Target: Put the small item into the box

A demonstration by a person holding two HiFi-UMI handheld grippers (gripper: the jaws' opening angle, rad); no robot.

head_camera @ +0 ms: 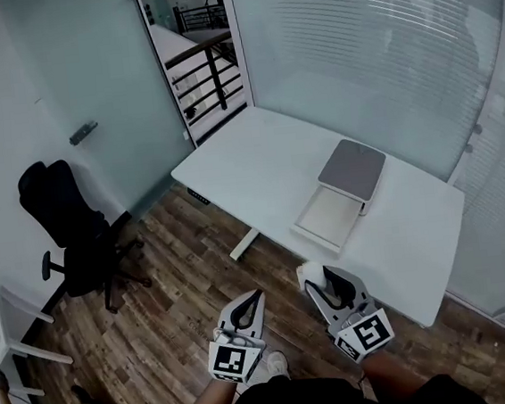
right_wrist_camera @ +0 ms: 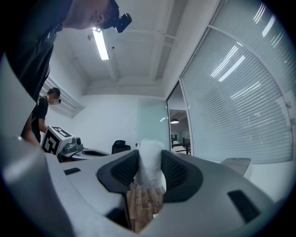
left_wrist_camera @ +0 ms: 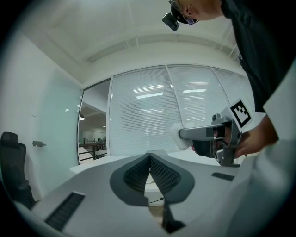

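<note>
**Head view.** Right gripper (head_camera: 314,277) clamped on small white item (head_camera: 307,274), short of the table's near edge. Left gripper (head_camera: 256,297) just beside it, carrying nothing. Box (head_camera: 328,218) ahead and slightly right of the right gripper, tray open, grey lid (head_camera: 352,169) behind it, long axis running toward the glass wall. Right hand nearer. White table (head_camera: 249,166), wood-plank floor (head_camera: 180,276), black office chair (head_camera: 71,226) at left.

**Left gripper view.** Jaws pressed together, nothing between. Table edge beyond.

**Right gripper view.** Pads squeezing the item's sides, item upright between them. Box low right, well apart.
</note>
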